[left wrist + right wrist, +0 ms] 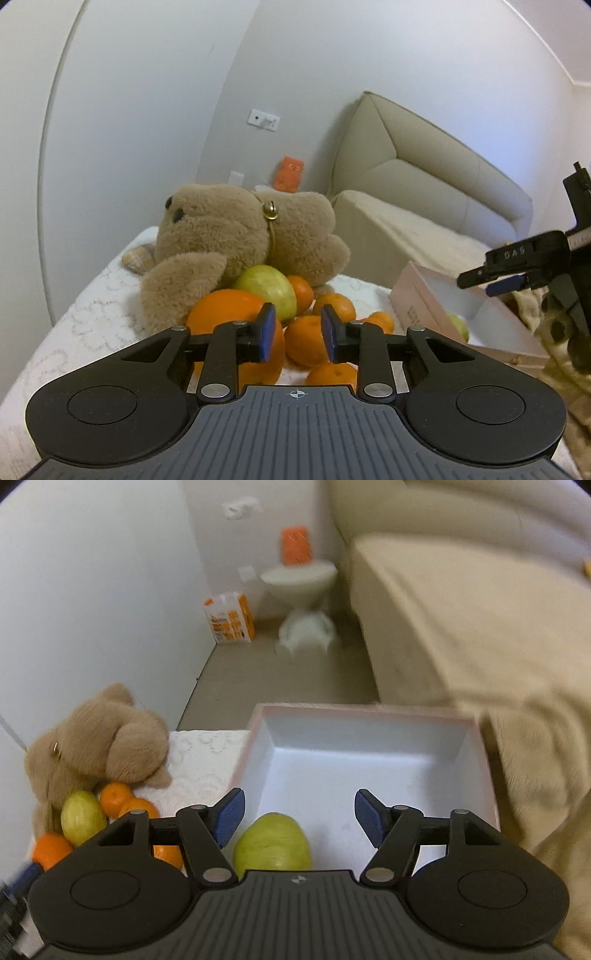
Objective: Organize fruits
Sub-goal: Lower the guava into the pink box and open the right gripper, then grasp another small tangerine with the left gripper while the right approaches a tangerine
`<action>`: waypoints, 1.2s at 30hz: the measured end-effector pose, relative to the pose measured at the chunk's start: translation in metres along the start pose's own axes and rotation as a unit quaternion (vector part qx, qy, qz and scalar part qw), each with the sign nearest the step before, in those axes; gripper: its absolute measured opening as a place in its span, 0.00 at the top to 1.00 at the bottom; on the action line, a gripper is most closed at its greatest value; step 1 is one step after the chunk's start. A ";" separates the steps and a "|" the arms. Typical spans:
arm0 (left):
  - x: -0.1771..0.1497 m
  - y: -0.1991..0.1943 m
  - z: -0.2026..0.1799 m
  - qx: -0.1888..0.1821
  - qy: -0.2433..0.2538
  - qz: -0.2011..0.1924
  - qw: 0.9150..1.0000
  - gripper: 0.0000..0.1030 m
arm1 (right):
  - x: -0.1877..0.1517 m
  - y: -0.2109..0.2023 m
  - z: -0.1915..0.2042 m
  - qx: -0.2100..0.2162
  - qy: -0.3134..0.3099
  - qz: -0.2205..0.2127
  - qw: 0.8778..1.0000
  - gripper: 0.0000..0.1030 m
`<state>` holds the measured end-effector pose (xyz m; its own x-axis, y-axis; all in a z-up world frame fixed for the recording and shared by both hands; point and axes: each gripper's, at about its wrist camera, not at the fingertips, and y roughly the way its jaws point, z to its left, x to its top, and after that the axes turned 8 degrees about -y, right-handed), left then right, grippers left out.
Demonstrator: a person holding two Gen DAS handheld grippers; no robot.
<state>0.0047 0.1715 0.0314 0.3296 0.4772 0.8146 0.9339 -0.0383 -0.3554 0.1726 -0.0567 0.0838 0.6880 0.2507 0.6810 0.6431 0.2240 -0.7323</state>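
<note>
On the white cloth, we work beside a plush bear slumped against the fruit pile. Our pink box, right of the pile, holds one green fruit. Our right gripper hangs released above it, grasping nothing. Our left gripper faces the oranges at its narrowest, yet a gap shows and nothing is held. We judge a careless nudge could send round fruit rolling off.
</note>
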 end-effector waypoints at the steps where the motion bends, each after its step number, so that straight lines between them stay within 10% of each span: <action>1: -0.001 0.001 0.003 -0.005 -0.005 0.003 1.000 0.70 | -0.001 -0.006 0.014 -0.010 -0.029 -0.010 0.999 0.34; 7: -0.006 -0.014 0.006 -0.001 -0.008 -0.012 1.000 0.70 | -0.018 -0.030 0.085 -0.014 -0.157 -0.073 0.985 0.32; 13: -0.003 -0.024 0.025 0.037 -0.036 -0.045 0.998 0.70 | -0.054 -0.026 0.140 0.118 -0.197 -0.060 0.971 0.33; 19: -0.008 -0.020 0.032 0.048 -0.037 -0.037 0.997 0.70 | -0.077 0.007 0.179 0.113 -0.230 -0.036 0.966 0.36; 23: -0.010 -0.020 0.030 0.047 -0.026 -0.037 0.998 0.70 | -0.083 0.026 0.176 0.132 -0.207 -0.008 0.969 0.58; 36: -0.011 0.008 -0.044 -0.009 0.074 0.031 0.997 0.70 | -0.148 -0.046 0.059 0.031 -0.090 -0.062 0.994 0.59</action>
<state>0.0148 0.1271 0.0399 0.4015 0.3384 0.8511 0.9134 -0.0801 -0.3991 0.0206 -0.0484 0.0163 0.5305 0.3809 0.7573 0.6933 0.3190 -0.6462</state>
